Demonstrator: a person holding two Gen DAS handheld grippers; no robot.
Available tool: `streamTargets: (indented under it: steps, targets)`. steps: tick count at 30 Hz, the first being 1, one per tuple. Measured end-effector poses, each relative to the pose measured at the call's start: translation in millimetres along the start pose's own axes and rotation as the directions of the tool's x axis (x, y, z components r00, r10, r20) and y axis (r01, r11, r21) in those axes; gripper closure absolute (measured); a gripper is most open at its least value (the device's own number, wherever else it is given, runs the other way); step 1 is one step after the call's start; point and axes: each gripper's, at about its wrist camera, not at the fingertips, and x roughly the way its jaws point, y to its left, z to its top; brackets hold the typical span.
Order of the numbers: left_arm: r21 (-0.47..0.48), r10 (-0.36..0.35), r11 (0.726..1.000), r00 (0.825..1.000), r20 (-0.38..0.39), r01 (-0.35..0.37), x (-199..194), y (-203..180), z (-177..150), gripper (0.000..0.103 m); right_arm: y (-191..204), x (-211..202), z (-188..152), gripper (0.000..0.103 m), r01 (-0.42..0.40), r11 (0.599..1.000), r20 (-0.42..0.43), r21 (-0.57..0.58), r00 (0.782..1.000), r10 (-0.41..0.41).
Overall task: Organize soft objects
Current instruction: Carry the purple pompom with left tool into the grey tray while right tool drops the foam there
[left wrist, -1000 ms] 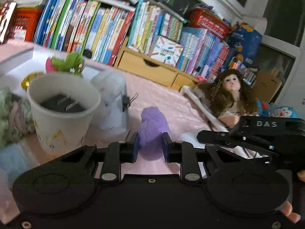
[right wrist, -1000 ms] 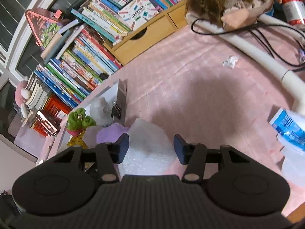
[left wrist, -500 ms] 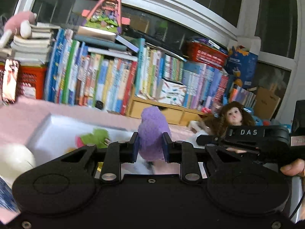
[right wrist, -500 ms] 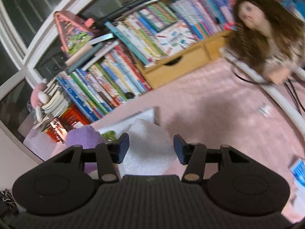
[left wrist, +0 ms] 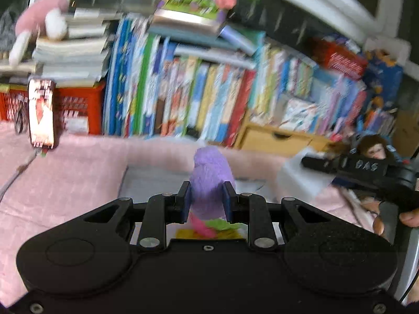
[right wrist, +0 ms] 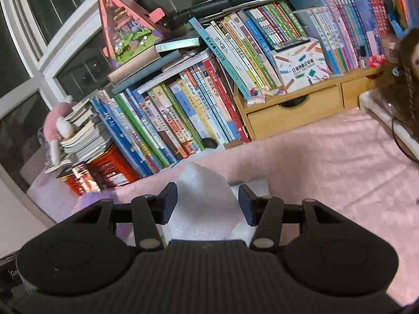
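Over pink quilted cloth (left wrist: 65,172), left tongs (left wrist: 206,202) pinch fuzzy purple plush (left wrist: 210,180).

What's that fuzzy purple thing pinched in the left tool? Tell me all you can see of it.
The purple plush piece looks like a soft, fuzzy lump of fleecy fabric, rounded at the top, with no face or limbs visible. It stands upright between the jaws of the left gripper, which are shut on its lower part, squeezing it in slightly. It is held up above the pink cloth, over a white tray. Its underside is hidden. A sliver of it shows in the right view too.
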Motion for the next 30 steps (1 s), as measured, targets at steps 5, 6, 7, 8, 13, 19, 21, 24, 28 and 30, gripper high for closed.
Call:
streamTargets:
  steps: [5, 6, 7, 8, 13, 19, 21, 24, 28, 30]
  targets:
    - [-0.049, 0.012, 0.999, 0.993, -0.115, -0.017, 40, 23, 1, 0.080, 11, 33, -4, 0.048, -0.045, 0.998, 0.010, -0.054, 0.999, 0.046]
    - [-0.051, 0.017, 0.998, 0.992, -0.125, -0.023, 47, 24, 0, 0.080, 14, 41, -5, 0.048, -0.041, 0.997, 0.003, -0.067, 0.999, 0.041]
    - [-0.050, 0.019, 0.998, 0.991, -0.133, -0.026, 52, 26, -1, 0.080, 15, 47, -6, 0.048, -0.038, 0.996, -0.007, -0.076, 0.999, 0.037]
    - [-0.048, 0.022, 0.998, 0.990, -0.139, -0.029, 58, 27, -1, 0.080, 16, 54, -6, 0.048, -0.032, 0.996, -0.020, -0.080, 0.999, 0.030]
    - [-0.044, 0.044, 0.998, 0.987, -0.157, -0.052, 76, 31, -1, 0.080, 17, 80, -10, 0.048, 0.008, 0.996, -0.065, -0.093, 0.998, -0.014]
    - [-0.025, 0.084, 0.996, 0.979, -0.184, -0.090, 93, 36, -3, 0.080, 21, 105, -15, 0.047, 0.050, 0.989, -0.111, -0.141, 0.992, -0.066]
    - [-0.022, 0.086, 0.995, 0.974, -0.207, -0.093, 98, 38, -5, 0.080, 22, 112, -17, 0.047, 0.063, 0.984, -0.125, -0.166, 0.989, -0.084]
    - [-0.023, 0.083, 0.996, 0.967, -0.239, -0.091, 106, 40, -8, 0.080, 26, 122, -21, 0.047, 0.088, 0.968, -0.148, -0.236, 0.981, -0.126]
    - [-0.019, 0.080, 0.996, 0.962, -0.260, -0.087, 113, 40, -12, 0.080, 28, 131, -27, 0.047, 0.098, 0.952, -0.173, -0.289, 0.973, -0.153]
    - [-0.014, 0.079, 0.996, 0.960, -0.268, -0.086, 116, 39, -14, 0.080, 28, 135, -29, 0.047, 0.094, 0.951, -0.186, -0.294, 0.971, -0.154]
